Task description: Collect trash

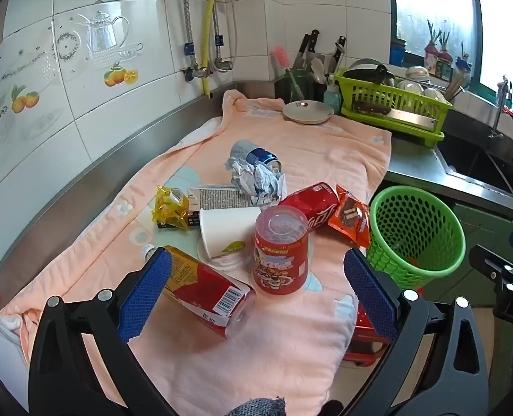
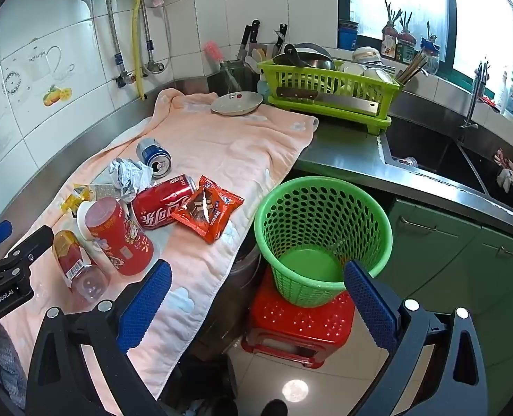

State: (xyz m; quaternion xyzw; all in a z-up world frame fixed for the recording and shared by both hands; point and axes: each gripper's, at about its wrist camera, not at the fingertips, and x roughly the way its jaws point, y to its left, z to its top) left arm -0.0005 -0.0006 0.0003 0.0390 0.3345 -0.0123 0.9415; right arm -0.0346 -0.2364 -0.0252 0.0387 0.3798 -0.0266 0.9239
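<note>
Both tools gape wide and empty: left tool (image 1: 258,291) over the red cup (image 1: 280,250), right tool (image 2: 258,294) nearer the green basket (image 2: 322,235).

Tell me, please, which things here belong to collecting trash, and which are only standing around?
For the job: red cola can, blue can, crumpled paper, orange snack wrapper, paper cup, green basket.

Only around: plate, dish rack, knives, sink.
</note>
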